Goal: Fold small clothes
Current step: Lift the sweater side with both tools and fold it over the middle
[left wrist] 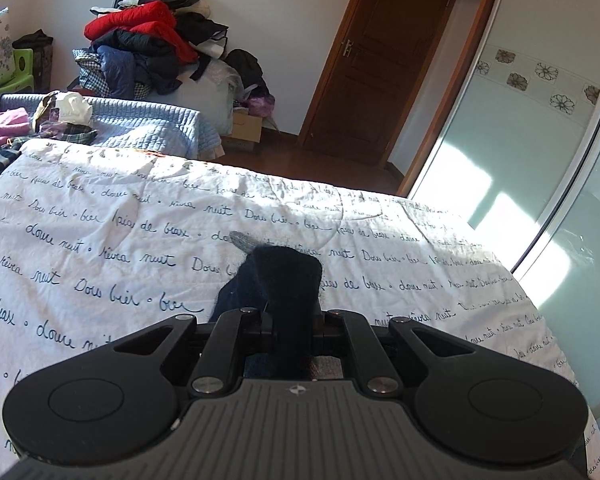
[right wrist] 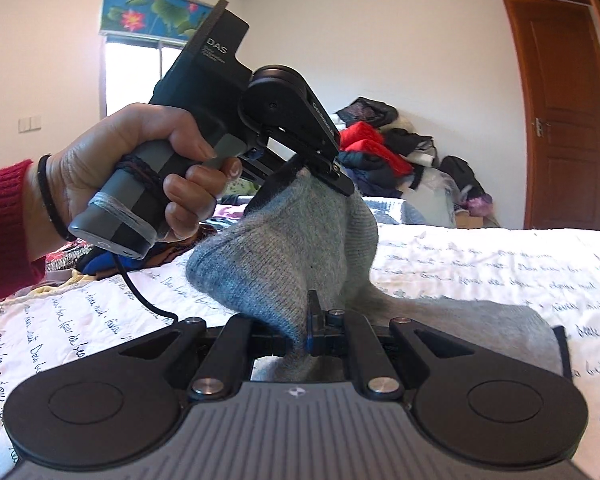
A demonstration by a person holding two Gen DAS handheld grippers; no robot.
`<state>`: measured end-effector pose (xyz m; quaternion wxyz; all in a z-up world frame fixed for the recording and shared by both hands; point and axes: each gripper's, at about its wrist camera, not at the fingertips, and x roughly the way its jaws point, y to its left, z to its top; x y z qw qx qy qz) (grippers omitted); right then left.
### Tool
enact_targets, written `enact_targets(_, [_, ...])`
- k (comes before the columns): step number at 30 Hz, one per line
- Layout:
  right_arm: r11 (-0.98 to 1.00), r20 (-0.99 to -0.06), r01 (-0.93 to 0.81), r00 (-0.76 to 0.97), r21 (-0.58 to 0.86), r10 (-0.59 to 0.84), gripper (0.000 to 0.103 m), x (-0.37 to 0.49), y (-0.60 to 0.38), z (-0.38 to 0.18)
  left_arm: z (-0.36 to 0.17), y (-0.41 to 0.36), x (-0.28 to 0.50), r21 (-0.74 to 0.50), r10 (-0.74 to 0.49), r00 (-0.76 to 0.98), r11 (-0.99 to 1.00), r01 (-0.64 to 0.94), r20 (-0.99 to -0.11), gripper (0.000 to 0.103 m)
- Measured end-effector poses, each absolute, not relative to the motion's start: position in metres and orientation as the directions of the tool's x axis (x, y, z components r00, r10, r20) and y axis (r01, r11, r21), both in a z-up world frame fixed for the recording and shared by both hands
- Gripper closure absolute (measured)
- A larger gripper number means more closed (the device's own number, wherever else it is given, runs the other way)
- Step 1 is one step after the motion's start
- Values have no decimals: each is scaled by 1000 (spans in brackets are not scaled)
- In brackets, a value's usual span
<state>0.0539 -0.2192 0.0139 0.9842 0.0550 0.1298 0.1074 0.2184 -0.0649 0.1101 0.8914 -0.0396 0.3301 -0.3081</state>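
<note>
Left claw (right wrist: pixel 332 168) and right claw (right wrist: pixel 314 334) each clamp the grey sock (right wrist: pixel 284 248), stretched between them.

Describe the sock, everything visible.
The sock is grey knit with a dark navy band at one end, soft and fuzzy. It hangs lifted over the script-printed quilt, stretched between the left gripper pinching the dark end and the right gripper shut on the grey part.

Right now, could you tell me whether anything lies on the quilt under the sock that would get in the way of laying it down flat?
Nothing visible does. The grey sock is already clamped by both the left gripper and the right gripper, and the white lettered quilt beneath it is bare; the clothes pile sits well beyond the bed.
</note>
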Motion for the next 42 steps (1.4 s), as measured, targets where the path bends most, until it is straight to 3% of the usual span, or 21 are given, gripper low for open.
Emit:
enact_targets(22, [914,-308,-57,932,402,193,95,15,-314,-24,53,-211,182,-158,-530,500,778,609,-685,92])
enact_targets(42, [830,-331,-2,916,557,224,95,2,-345,-46,18,-262,174,-112,-483,473,777,619,-737,92])
